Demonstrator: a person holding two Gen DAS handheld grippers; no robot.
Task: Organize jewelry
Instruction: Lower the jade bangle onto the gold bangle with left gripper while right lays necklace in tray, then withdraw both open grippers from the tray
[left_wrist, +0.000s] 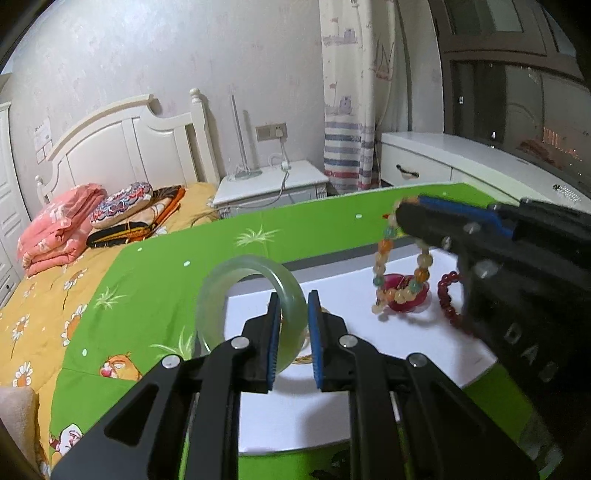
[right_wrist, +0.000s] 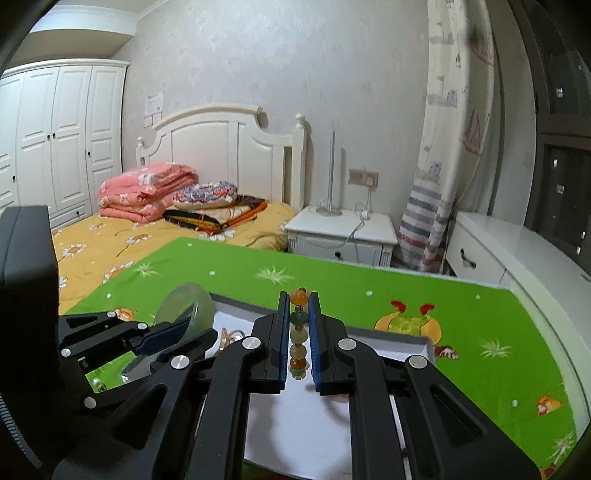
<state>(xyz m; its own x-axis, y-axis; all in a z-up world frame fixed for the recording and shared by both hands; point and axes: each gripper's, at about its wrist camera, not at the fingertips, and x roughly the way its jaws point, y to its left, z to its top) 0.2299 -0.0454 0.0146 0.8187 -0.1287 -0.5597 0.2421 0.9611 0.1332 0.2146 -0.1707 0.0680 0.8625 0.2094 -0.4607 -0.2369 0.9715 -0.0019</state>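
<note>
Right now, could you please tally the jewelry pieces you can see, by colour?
Pale green: 1, the jade bangle, between the left gripper jaws
Multicoloured: 1, the beaded bracelet, hanging from the right gripper
Dark red: 1, the red bead bracelet, on the white tray
Pink-red: 1, the translucent piece, on the tray
Gold: 1, partly hidden chain
Total: 5

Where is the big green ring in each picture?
Left wrist view: the green bangle stands upright just left of centre, pinched in the left tool, above the white tray.
Right wrist view: the green bangle is lower left, held by the left tool coming in from that side.
Shared landmark: the white nightstand beside the bed.
</note>
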